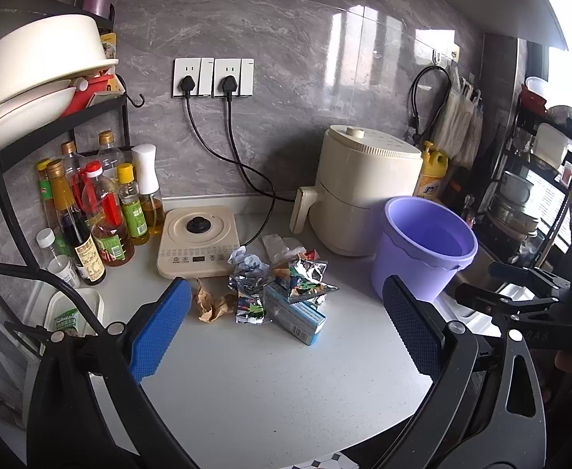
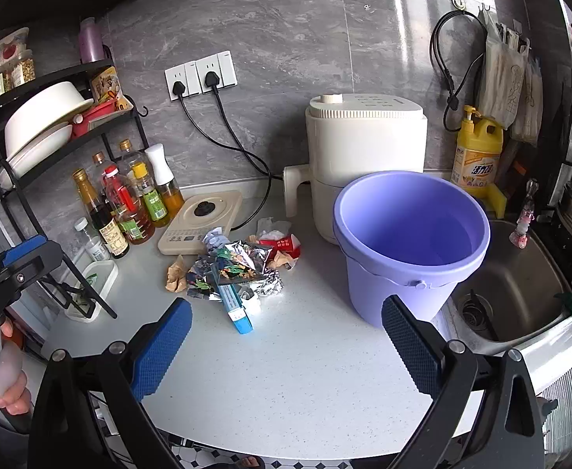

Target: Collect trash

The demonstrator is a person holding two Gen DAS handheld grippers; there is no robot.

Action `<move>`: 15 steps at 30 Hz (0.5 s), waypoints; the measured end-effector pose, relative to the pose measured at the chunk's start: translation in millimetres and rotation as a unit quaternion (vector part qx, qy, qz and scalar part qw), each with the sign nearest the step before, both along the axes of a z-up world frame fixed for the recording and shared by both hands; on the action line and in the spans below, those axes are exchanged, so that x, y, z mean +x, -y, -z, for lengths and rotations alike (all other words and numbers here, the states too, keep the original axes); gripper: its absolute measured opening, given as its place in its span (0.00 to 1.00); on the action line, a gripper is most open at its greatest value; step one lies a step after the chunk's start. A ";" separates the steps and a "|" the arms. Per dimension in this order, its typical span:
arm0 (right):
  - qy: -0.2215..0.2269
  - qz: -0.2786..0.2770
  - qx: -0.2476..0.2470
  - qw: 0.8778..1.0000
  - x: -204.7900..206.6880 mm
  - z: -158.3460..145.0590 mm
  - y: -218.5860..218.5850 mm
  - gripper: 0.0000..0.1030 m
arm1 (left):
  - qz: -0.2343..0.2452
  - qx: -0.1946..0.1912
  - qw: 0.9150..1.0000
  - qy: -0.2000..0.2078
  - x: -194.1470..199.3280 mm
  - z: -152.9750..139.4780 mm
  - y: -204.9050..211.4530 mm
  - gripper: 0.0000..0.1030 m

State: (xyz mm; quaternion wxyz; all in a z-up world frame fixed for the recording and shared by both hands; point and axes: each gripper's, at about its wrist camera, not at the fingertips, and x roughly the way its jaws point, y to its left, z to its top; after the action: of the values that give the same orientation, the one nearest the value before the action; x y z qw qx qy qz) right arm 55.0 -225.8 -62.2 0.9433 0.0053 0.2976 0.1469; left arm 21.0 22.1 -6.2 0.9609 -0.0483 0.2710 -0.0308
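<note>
Nothing is seen inside the round lilac plastic bucket (image 2: pixel 411 242), crumpled foil wrappers (image 2: pixel 242 265) at its nine o'clock, both grippers (image 1: pixel 286 324) (image 2: pixel 286 336) spread empty.

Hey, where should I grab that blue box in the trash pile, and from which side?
Probably take the blue box by its near end, which sticks out of the pile toward you. It lies flat and is long and narrow, so come down from above and close the tool across its long sides. Foil wrappers lie over the far end.

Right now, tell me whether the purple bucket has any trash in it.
Empty. The purple bucket stands upright, its inside bare in both views. The trash pile lies beside it on the counter.
</note>
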 end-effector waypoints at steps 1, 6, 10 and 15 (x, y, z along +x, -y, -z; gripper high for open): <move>-0.001 0.001 0.001 1.000 0.7 0.3 0.6 0.93 | 0.000 0.000 1.000 -0.001 0.6 0.9 -0.3 0.94; 0.003 0.005 -0.003 1.000 2.2 1.1 1.8 0.93 | 0.001 -0.002 1.000 -0.006 2.8 3.4 -2.4 0.95; 0.011 0.010 -0.008 1.000 1.4 -1.1 2.0 0.93 | 0.000 -0.004 1.000 -0.006 2.4 4.0 -1.7 0.94; 0.016 0.005 -0.014 1.000 -0.1 -2.7 3.5 0.93 | -0.001 -0.006 1.000 -0.001 0.9 6.9 -0.1 0.94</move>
State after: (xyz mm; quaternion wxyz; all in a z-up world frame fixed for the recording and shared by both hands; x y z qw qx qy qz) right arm 54.9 -229.3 -59.5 0.9486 -0.0087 0.2848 0.1376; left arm 21.9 22.2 -13.1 0.9604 -0.0538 0.2716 -0.0315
